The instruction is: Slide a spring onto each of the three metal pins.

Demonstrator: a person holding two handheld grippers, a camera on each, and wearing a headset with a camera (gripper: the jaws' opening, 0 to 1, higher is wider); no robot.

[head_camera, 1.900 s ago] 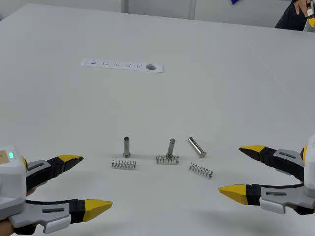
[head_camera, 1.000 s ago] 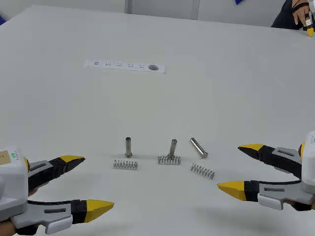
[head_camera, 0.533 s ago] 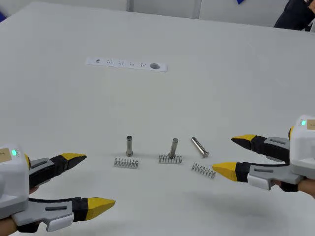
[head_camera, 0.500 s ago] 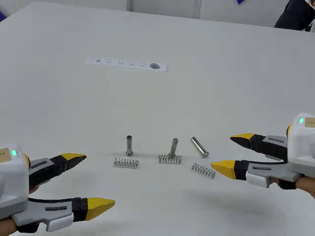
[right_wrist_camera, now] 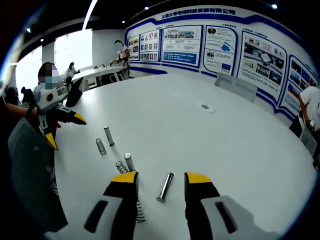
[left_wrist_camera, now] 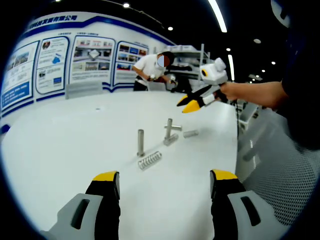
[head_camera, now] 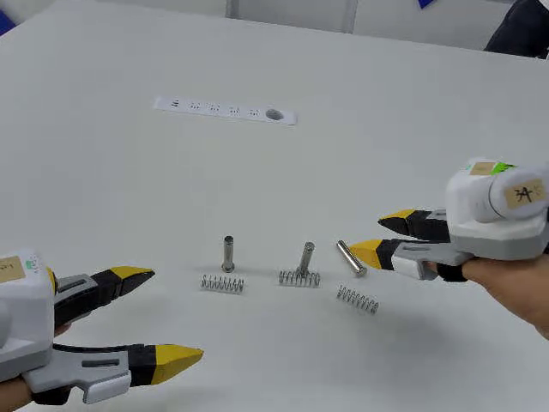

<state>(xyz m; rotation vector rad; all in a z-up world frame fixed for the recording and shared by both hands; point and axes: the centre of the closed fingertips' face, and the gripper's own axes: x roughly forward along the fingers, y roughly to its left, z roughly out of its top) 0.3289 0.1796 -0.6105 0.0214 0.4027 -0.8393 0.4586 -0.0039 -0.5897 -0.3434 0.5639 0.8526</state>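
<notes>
While right gripper (head_camera: 369, 235) gapes, its jaw hides middle pin (right_wrist_camera: 129, 161) foot.

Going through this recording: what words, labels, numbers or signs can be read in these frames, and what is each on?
"A", handwritten and uncertain: paper label on the right gripper.
Blurred, unreadable: tan tag on the left gripper.
Too small to read: blue wall heading.
Too small to read: wall posters.
No readable marking: power strip.
</notes>
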